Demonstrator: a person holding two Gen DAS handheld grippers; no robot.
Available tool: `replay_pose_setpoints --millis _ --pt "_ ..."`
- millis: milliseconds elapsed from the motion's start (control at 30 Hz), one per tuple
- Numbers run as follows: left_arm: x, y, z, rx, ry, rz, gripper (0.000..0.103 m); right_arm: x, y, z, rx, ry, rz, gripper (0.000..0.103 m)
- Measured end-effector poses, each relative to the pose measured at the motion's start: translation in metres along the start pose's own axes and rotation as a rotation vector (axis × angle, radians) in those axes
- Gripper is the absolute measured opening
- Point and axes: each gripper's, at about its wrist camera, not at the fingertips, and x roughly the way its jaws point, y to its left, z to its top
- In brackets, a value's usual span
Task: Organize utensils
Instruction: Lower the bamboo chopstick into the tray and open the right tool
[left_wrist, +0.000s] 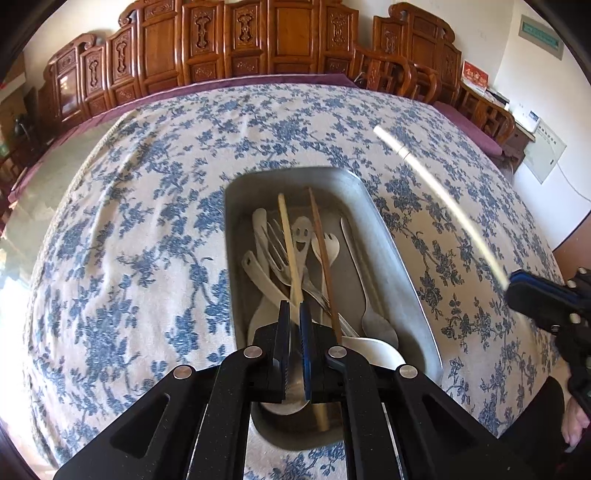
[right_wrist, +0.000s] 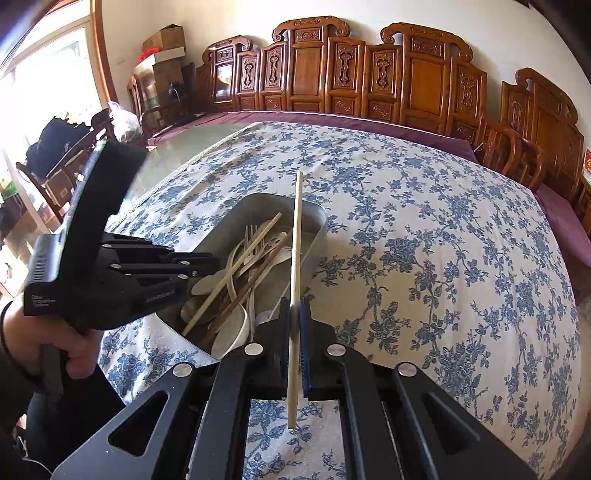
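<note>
A metal tray on the floral tablecloth holds several pale spoons, forks and a dark chopstick. My left gripper is over the tray's near end, shut on a light chopstick that lies among the utensils. My right gripper is shut on another light chopstick and holds it in the air to the right of the tray. That chopstick shows blurred in the left wrist view, with the right gripper at the edge.
The blue floral tablecloth covers a large table, with bare cloth left and right of the tray. Carved wooden chairs line the far side. The left gripper's body and hand are beside the tray.
</note>
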Motion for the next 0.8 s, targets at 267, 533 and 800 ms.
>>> replay_pose_setpoints --millis 267,533,800 --pt "-0.029 0.020 0.000 -0.004 -0.044 0.019 0.004 0.020 0.017 0.008 -0.003 0.015 0.020 0.006" --pt "-0.044 0.041 -0.006 -0.022 -0.057 0.040 0.004 0.050 0.030 0.017 0.030 0.057 0.055 0.006" --pt "-0.047 0.058 -0.012 -0.042 -0.056 0.049 0.005 0.077 0.037 0.024 0.077 0.099 0.080 0.006"
